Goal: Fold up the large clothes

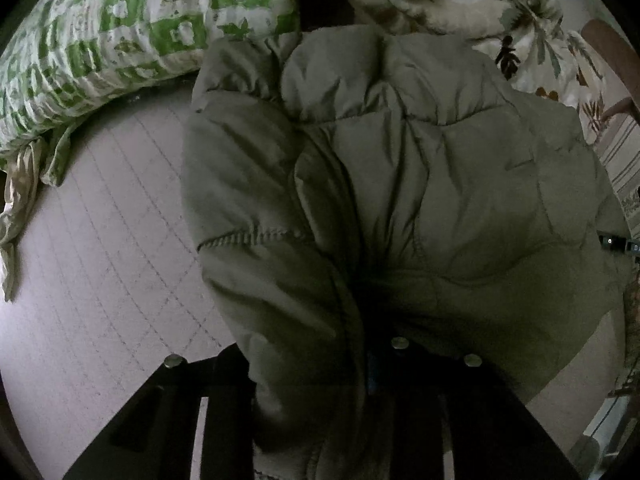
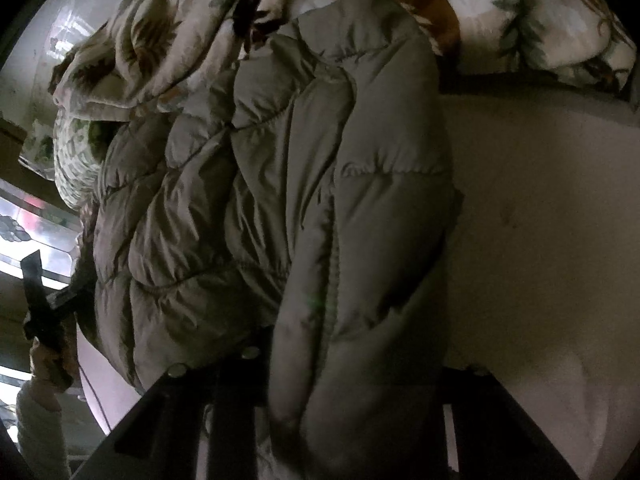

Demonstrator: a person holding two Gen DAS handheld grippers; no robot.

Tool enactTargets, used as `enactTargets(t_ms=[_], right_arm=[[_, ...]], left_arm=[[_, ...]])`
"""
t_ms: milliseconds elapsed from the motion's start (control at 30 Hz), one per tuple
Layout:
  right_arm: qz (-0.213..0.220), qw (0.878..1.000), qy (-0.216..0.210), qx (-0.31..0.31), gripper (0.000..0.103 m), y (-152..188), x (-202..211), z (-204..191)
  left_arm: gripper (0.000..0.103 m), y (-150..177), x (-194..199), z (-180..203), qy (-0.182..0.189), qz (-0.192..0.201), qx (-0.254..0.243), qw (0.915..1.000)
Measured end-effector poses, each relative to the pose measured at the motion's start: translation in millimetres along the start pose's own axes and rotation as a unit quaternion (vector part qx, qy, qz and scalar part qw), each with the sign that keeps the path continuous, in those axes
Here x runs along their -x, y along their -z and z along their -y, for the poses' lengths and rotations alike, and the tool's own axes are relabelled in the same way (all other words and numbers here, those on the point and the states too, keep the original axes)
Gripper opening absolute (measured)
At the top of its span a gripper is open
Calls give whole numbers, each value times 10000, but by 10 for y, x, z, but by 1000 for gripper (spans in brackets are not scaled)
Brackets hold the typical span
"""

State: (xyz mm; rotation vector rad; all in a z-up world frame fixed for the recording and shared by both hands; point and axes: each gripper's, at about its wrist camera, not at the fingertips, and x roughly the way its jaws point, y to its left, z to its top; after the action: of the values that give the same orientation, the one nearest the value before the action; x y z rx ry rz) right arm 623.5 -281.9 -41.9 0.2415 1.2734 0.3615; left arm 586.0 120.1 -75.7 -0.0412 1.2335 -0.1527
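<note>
A puffy olive-grey quilted jacket (image 1: 400, 184) lies on a pale quilted bed sheet (image 1: 112, 232). In the left wrist view its fabric bunches between my left gripper's (image 1: 360, 364) dark fingers, which are shut on it; the fingertips are buried in the folds. In the right wrist view the same jacket (image 2: 280, 200) fills the middle, and a padded sleeve or edge runs down into my right gripper (image 2: 344, 376), which is shut on it. The left gripper and the hand holding it show at the left edge of the right wrist view (image 2: 44, 320).
A green-and-white patterned pillow (image 1: 132, 28) lies at the far left. A leaf-print comforter (image 1: 492, 12) is heaped behind the jacket, also in the right wrist view (image 2: 520, 12). Bare sheet (image 2: 540, 220) lies right of the jacket.
</note>
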Motion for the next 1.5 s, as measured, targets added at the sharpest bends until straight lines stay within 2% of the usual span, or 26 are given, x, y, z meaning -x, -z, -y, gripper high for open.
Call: enactTargets(t_ms=[233,433,900,1167,1367,1500], right_arm=[[3,10000,-44,-13,31,-46,-43,-21],[109,9999,11,58,30,-90,112,372],[283,9993,81,252,28,153,515,274],[396,9987,42,319,28,468,653,180],[424,9983,-62,402,28,886,803,184],[366,9984,-7,423,28,1115,741,212]], left_arm=[[30,-34,-26,-30,86,-74,18,9999],[29,-76,-18,-120,9,-1,-54,10000],[27,94,428,118,-72,71,-181,9998],[27,419,649,213,-131,115,-325,9993],[27,883,878,307,-241,180,-521,9982],[27,1142,780,338,-380,103,-525,9978]])
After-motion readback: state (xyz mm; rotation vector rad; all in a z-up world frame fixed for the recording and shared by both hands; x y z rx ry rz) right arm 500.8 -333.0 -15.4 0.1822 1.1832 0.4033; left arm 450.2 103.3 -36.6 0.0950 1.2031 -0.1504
